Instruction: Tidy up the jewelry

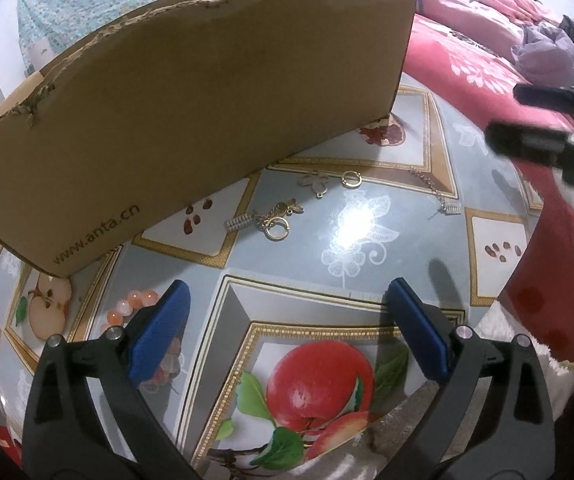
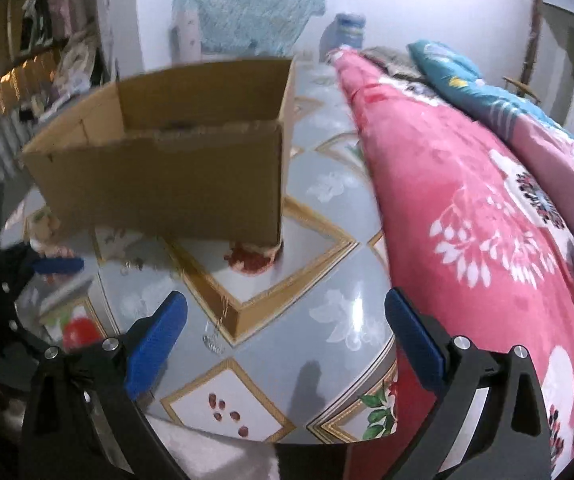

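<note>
A: Both left tongs [image 1: 287, 316] and right tongs [image 2: 287, 320] are spread wide, holding nothing. Jewelry's loose on the surface [image 1: 367, 280] right by the cardboard box [image 1: 207, 100].

B: I'd start with the gold keyring charm [image 1: 275, 220]. Come in low, pinch the ring itself, don't drag the chain [image 1: 433, 188].

- One cardboard box [image 1: 191, 92] on the table [image 1: 367, 264].
- Beside the box: two gold rings [image 1: 351, 179], one chain [image 1: 433, 186], two rhinestone bars [image 1: 240, 223].
- Two grippers.
</note>
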Demonstrator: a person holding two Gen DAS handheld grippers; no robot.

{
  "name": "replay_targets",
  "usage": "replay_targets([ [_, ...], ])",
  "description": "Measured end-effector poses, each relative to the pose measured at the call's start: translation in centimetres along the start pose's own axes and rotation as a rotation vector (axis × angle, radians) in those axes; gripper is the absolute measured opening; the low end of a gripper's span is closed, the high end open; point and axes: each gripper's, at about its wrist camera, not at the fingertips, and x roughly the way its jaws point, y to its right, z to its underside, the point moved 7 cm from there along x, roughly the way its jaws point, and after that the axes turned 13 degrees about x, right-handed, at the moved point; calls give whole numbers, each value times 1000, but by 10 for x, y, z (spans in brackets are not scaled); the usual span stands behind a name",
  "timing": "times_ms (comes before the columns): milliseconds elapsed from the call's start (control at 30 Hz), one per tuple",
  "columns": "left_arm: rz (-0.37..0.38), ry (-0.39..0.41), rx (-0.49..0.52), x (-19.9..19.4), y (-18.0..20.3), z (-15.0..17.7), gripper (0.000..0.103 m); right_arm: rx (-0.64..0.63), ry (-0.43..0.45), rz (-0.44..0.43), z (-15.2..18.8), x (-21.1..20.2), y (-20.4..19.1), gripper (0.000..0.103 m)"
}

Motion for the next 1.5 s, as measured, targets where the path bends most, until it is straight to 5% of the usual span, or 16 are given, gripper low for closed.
replay_targets([
  [433,22,-59,4,7,-1,-6,96,12,71,10,-1,-16,5,96],
  [767,30,-85,11,12,1,-12,96,61,52,-83,7,-22,-1,96],
  [1500,44,-34,-2,2,-7,-4,96,110,-15,-138,25,-26,-4,69],
])
